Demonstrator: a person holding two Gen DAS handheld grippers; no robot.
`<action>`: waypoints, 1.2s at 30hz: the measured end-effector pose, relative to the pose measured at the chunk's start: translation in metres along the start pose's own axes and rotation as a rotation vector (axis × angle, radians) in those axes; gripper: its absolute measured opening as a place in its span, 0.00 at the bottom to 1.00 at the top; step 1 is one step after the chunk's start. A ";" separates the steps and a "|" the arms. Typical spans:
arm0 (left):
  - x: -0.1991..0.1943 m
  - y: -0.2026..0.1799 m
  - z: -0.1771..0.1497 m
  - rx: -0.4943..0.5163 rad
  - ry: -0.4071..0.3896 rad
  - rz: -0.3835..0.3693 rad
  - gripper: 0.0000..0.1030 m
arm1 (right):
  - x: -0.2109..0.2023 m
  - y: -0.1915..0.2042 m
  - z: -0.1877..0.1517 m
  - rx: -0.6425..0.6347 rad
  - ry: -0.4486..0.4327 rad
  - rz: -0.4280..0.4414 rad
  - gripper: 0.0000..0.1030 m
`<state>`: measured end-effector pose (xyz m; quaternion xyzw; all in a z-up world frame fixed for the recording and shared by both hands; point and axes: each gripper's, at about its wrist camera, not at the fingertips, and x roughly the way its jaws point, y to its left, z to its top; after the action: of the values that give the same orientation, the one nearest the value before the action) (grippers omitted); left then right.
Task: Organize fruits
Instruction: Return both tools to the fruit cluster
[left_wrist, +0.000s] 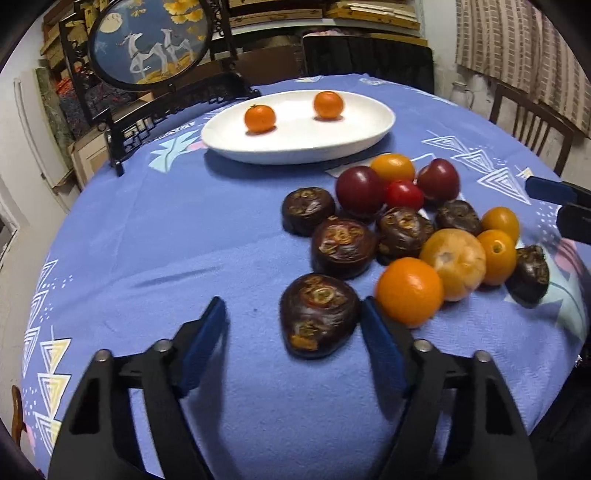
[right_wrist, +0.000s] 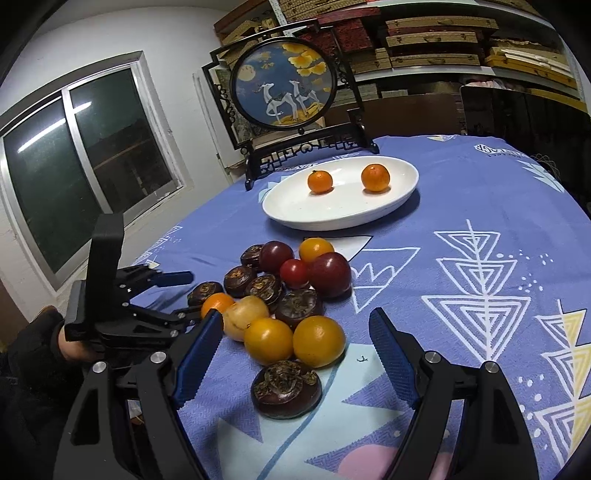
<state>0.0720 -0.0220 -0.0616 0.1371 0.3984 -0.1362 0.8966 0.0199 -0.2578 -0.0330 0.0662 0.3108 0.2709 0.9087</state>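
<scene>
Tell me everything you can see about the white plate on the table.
The white plate is a smooth, glossy oval dish, ceramic by the look, with a shallow raised rim. It sits flat on the blue patterned tablecloth at the far side, just in front of the black-framed deer screen. Two small oranges rest in it, apart from each other. The fruit pile lies nearer, not touching it. Neither gripper touches it.
</scene>
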 end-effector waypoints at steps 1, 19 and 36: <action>0.000 0.000 0.000 -0.002 -0.002 -0.011 0.65 | -0.001 0.002 -0.001 -0.011 0.002 0.003 0.79; -0.011 0.013 -0.018 -0.151 -0.070 -0.088 0.40 | 0.017 0.026 -0.027 -0.124 0.165 -0.001 0.72; -0.014 0.018 -0.023 -0.175 -0.074 -0.080 0.40 | 0.023 0.016 -0.030 -0.066 0.168 -0.007 0.44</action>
<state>0.0538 0.0048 -0.0635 0.0374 0.3806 -0.1415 0.9131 0.0100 -0.2333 -0.0650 0.0120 0.3771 0.2826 0.8819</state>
